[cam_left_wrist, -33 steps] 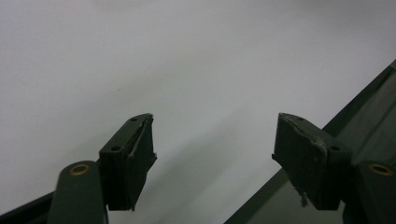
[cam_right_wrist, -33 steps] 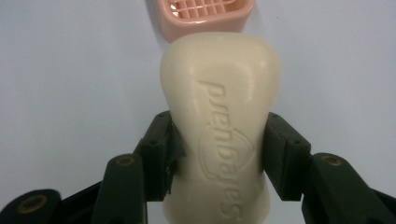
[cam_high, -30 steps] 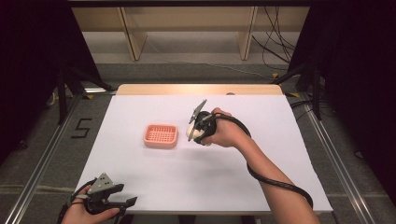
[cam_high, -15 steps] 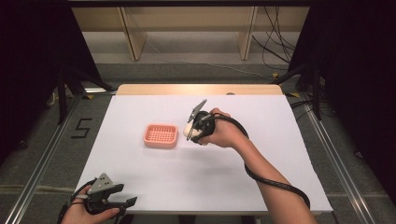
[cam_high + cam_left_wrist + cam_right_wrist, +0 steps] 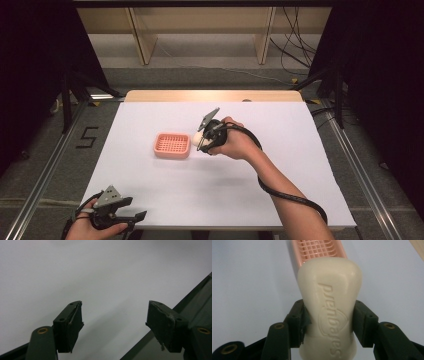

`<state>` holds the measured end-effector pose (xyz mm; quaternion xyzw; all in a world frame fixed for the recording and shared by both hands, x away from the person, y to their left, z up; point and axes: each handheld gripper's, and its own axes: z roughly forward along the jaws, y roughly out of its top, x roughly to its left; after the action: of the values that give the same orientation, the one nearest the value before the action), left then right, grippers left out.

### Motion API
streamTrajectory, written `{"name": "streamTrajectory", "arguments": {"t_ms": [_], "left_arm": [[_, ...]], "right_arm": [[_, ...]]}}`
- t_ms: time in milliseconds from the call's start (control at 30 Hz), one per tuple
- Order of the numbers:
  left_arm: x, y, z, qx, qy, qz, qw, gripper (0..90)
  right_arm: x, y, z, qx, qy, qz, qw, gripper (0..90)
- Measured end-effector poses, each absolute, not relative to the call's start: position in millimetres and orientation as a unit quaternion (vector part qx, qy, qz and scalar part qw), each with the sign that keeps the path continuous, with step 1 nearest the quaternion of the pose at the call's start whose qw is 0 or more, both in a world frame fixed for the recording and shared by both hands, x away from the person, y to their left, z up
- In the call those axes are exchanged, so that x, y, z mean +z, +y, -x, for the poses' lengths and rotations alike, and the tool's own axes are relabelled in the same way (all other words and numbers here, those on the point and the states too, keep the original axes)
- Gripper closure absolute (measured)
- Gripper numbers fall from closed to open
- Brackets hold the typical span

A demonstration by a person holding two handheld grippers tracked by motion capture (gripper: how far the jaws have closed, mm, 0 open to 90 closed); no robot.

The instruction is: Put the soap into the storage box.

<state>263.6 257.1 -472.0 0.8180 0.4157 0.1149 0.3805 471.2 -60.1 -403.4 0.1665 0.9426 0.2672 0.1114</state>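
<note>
My left gripper (image 5: 137,216) sits idle at the near edge of the table (image 5: 300,150), just as it did a second ago; its own view shows the jaws spread wide with nothing but bare white surface between them, so it has no part in the work yet. Ahead and to the right, my right gripper (image 5: 200,140) has crept a little closer to the pink soap dish (image 5: 172,145) over the last second. In the high view the cream soap bar (image 5: 198,138) is a small pale blob just beside the dish's near-right rim, and I judge it not quite over the grid. That tells me the carry is nearly done and the drop into the dish comes next. The right gripper view adds what the high view cannot: the jaws pinch the soap bar (image 5: 329,305) by its narrow waist, embossed lettering facing up, with the soap dish (image 5: 319,250) lying straight beyond its far end.
</note>
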Motion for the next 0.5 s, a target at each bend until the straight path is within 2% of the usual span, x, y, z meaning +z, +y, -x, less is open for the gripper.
{"name": "streamTrajectory", "arguments": {"t_ms": [500], "left_arm": [[-472.4, 256.9, -263.6, 0.110, 0.421, -0.815, 0.383, 28.3]], "right_arm": [[-408.1, -54.6, -473.8, 0.276, 0.940, -0.170, 0.108, 50.7]]}}
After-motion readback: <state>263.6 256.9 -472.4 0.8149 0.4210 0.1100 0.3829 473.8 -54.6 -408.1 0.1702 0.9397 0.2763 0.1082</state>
